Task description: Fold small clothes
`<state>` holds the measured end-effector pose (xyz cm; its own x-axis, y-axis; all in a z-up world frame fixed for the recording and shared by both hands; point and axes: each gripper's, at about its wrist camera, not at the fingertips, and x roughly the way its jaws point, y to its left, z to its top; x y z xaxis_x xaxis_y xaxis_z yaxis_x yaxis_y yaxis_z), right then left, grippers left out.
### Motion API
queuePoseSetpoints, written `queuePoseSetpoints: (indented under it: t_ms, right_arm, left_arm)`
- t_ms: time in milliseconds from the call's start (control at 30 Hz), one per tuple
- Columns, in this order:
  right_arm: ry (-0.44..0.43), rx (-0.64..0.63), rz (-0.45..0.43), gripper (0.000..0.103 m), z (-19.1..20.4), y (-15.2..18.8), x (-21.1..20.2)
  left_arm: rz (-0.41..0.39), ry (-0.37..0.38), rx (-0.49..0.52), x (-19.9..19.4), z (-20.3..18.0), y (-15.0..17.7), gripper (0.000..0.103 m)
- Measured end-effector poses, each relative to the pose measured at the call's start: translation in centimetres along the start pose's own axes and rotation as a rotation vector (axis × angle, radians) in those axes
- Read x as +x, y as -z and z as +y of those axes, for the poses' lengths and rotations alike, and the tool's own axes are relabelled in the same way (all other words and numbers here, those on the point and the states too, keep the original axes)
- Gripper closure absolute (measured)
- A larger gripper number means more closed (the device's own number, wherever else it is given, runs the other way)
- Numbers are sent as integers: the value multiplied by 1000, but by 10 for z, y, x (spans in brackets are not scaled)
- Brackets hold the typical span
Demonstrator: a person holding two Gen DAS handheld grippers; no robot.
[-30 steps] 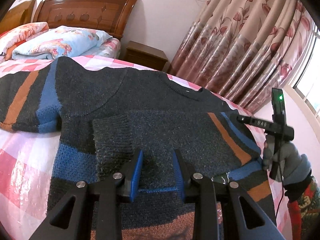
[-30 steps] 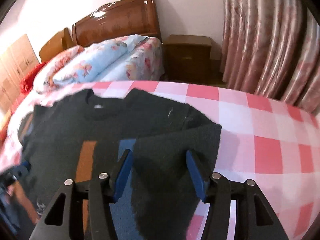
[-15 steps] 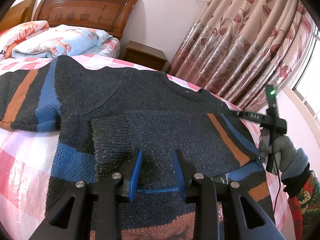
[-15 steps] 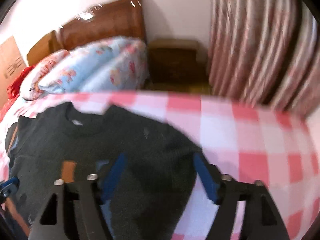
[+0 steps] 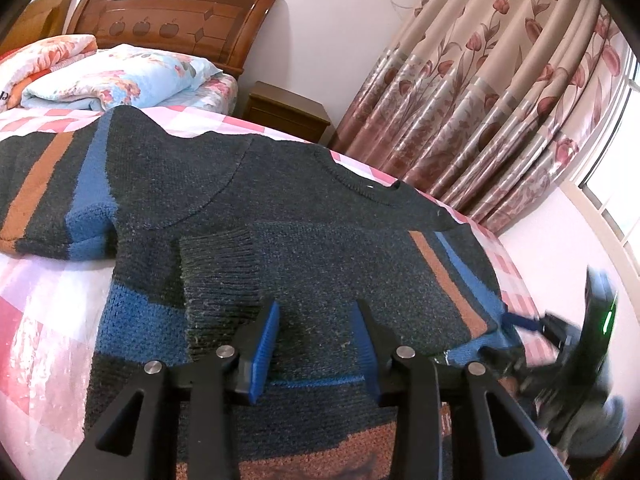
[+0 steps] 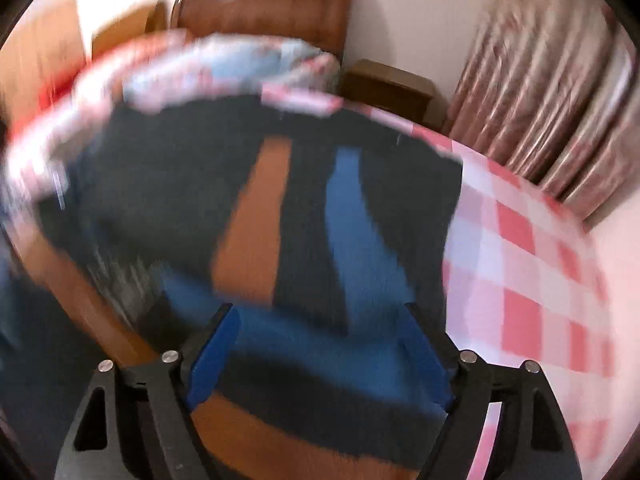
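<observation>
Sweater [image 5: 304,216] on checked bedspread [image 5: 44,312] | quilt [image 5: 116,80] behind | curtain [image 5: 500,92] right

No word, brand or number can be read in either view; the small white tag at the neckline of the sweater [image 5: 370,187] is too small to make out; a dark mark at the left edge of the folded quilt [image 5: 48,56] is cut off.

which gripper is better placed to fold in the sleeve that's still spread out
Left. The left gripper sits over the already folded sleeve, jaws opening with nothing pinched, and the spread-out sleeve lies on its side. The right gripper is at the sweater's opposite edge.
</observation>
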<state>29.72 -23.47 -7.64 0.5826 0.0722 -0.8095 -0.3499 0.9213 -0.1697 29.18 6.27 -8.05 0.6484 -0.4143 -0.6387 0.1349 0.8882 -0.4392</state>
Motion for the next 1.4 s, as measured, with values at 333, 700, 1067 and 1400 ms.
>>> queuePoseSetpoints:
  t_ms: [333,700,1067,1400]
  right_arm:
    - [-103,13,25,0,66,36,-47]
    - [-71,165,19,0,-11,89,-63]
    - [-145,-3,-17,0,73,94,-83]
    - [-87,142,36,0,10,132,-96]
  left_arm:
    - [0,-8,8,-1,-1,1,64]
    - [38,-80,66,-10,-3,4,69]
    - [112,-96,328,-78,-51,118,68]
    - [136,-94,256,-107,-15,122,75]
